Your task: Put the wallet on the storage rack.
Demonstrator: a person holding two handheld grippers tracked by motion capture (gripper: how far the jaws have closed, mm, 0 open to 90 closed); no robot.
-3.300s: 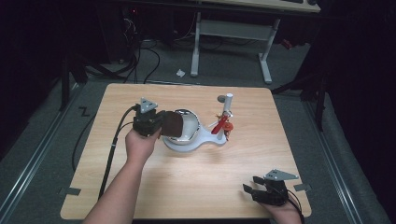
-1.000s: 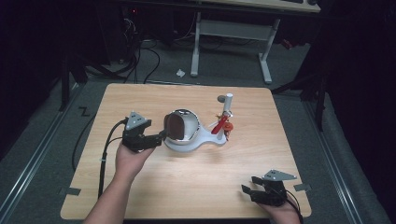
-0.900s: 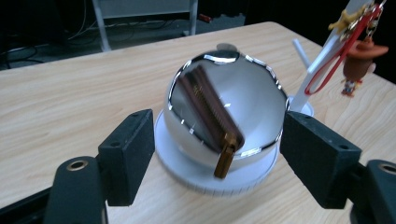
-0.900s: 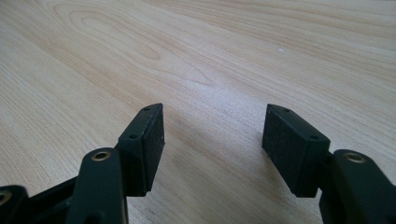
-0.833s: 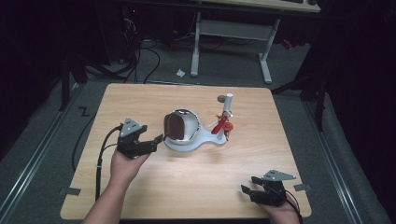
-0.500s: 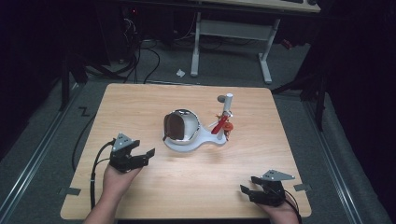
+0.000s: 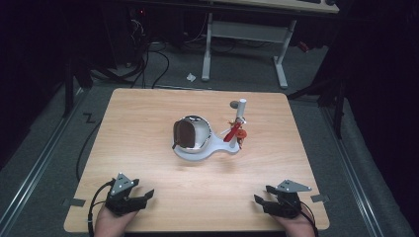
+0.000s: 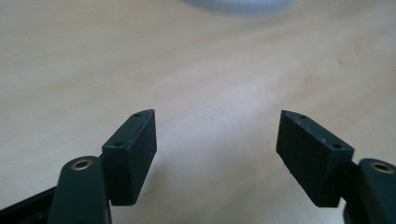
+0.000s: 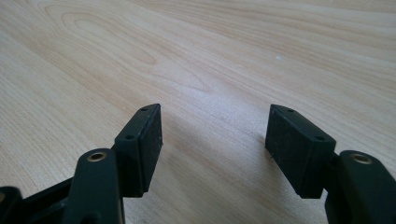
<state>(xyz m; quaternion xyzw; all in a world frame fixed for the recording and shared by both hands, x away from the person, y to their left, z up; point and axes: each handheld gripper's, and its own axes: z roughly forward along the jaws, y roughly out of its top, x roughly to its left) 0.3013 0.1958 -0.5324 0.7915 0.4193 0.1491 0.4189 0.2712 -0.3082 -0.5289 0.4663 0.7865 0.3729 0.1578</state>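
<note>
Left gripper (image 7: 143, 196): I see it at the near left corner of the table, down low by the edge. Its jaws are wide apart. Nothing sits between them. In the left gripper view I see bare wood between its two black pads (image 8: 133, 156).

Left hand (image 7: 111, 223): It comes up from the near edge and holds that gripper. A black cable (image 7: 94, 205) loops off its side.

Right gripper (image 7: 262, 201): I see it at the near right corner, also low by the edge. Its jaws have just been opening, and now they stand wide apart with nothing in them. In the right gripper view, plain wood shows between the pads (image 9: 142, 147).

Table (image 7: 148, 113): Light wood, with a bare patch between my two grippers.

White stand (image 7: 197, 150): It sits near the middle of the table, well apart from both grippers. It has a flat white base.

Shiny bowl (image 7: 190, 133): It rests on the white stand, tipped on its side. Its dark inside faces left.

Red part (image 7: 234, 132): It leans on the right side of the stand, just beside a white post (image 7: 241, 109).

Floor (image 7: 44, 153): Grey, with dark cables far behind the table.
</note>
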